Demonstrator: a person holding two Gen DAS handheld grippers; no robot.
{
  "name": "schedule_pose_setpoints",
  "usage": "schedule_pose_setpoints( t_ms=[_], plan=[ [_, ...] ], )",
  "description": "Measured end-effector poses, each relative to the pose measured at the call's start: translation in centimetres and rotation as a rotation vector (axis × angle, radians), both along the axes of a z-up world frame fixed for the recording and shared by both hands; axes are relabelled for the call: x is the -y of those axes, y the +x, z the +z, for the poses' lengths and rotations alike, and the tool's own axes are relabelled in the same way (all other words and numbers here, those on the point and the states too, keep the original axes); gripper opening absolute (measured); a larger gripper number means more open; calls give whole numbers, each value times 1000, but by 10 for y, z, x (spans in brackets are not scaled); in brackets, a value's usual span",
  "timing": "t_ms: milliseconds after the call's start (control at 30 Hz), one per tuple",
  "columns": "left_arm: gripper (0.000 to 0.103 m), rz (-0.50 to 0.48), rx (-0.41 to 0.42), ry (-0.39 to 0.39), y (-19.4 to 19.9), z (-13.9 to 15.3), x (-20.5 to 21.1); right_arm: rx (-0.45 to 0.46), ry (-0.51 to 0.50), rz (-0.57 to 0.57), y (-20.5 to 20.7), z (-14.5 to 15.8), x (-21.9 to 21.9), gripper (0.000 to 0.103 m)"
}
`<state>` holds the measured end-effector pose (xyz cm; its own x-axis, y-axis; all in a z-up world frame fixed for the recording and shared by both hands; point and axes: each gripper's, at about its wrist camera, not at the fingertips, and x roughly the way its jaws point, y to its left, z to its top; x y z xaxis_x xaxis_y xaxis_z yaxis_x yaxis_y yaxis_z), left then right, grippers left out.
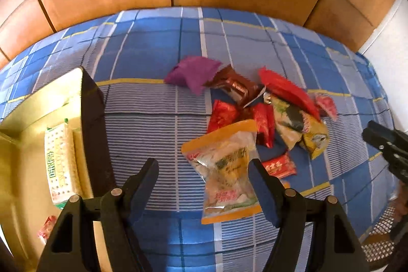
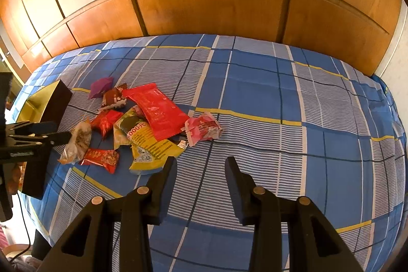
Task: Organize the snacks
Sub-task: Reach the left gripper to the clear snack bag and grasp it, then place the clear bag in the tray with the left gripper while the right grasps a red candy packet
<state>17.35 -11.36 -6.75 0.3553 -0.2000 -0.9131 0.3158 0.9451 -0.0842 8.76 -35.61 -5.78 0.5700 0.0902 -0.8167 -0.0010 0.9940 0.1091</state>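
Observation:
A pile of snack packets lies on a blue plaid bedsheet: a purple packet, a brown one, a long red one, a yellow-green one, a pink one and small red ones. My left gripper is open just above a clear orange-edged packet, which lies between its fingers; it also shows in the right wrist view. My right gripper is open and empty over the sheet, right of the pile.
A gold-lined box with dark walls stands left of the pile. It holds a white-green packet and a small red one. Wooden wardrobe panels rise behind the bed.

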Motion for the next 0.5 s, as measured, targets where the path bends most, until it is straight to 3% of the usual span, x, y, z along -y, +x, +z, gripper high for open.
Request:
schedule_pose_setpoints(
  t_ms=[133, 367, 500],
  plan=[
    [74, 6, -47, -14, 5, -17, 15, 1, -1, 3, 0, 1, -1, 39],
    [75, 99, -105, -151, 11, -16, 9, 0, -4, 6, 0, 1, -4, 39],
    [83, 126, -127, -202, 7, -17, 7, -1, -6, 8, 0, 0, -4, 39]
  ],
)
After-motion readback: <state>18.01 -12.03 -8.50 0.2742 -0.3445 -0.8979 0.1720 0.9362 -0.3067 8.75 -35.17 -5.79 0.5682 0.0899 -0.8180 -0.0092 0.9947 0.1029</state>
